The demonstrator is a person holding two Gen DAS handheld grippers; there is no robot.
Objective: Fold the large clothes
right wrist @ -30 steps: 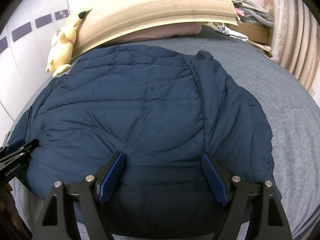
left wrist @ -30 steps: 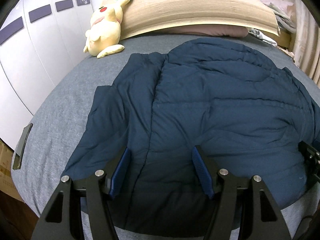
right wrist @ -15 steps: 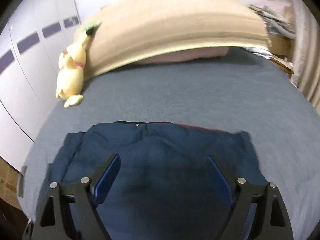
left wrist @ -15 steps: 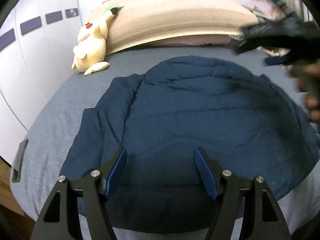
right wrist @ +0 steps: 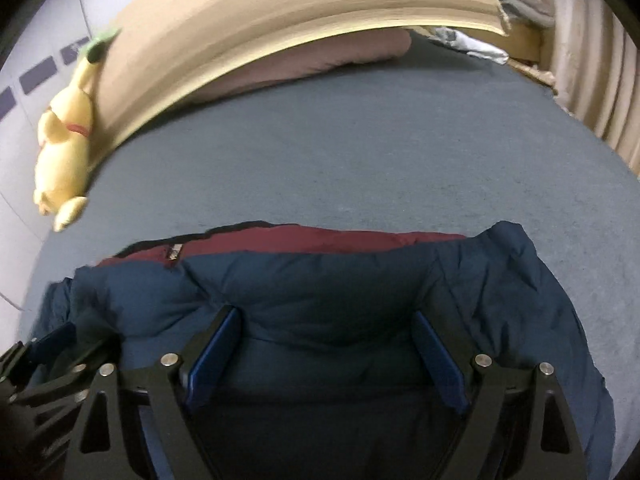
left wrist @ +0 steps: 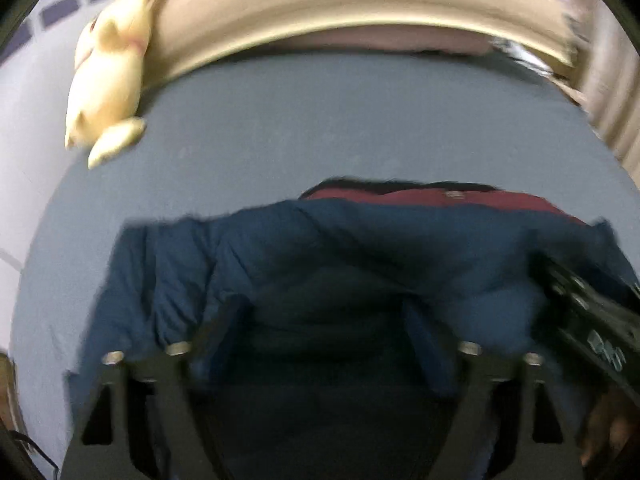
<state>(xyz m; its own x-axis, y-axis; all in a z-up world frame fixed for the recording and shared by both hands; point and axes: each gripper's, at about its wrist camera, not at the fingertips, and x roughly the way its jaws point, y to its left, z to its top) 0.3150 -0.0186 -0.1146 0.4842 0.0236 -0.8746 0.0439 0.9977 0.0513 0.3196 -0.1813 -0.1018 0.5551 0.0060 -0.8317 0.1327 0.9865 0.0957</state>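
Note:
A navy puffer jacket (right wrist: 340, 292) with a dark red lining (right wrist: 304, 238) lies on the grey bed, bunched toward the near edge. It also shows, blurred, in the left wrist view (left wrist: 320, 264). My right gripper (right wrist: 326, 344) is open, its blue pads spread over the jacket's near part. My left gripper (left wrist: 324, 332) is open over the same part, and it shows at the lower left of the right wrist view (right wrist: 52, 364). The right gripper shows at the right edge of the left wrist view (left wrist: 584, 312).
A yellow plush toy (right wrist: 66, 136) leans at the far left of the grey bed (right wrist: 360, 152). A tan headboard (right wrist: 280, 12) and a pinkish pillow (right wrist: 320, 56) are at the far end. Curtains (right wrist: 596, 60) hang at the right. White cabinets (left wrist: 24, 80) stand left.
The jacket lay spread flat over the bed a second ago. Its far part now lies drawn toward the near edge, showing red lining. Both grippers moved forward over it.

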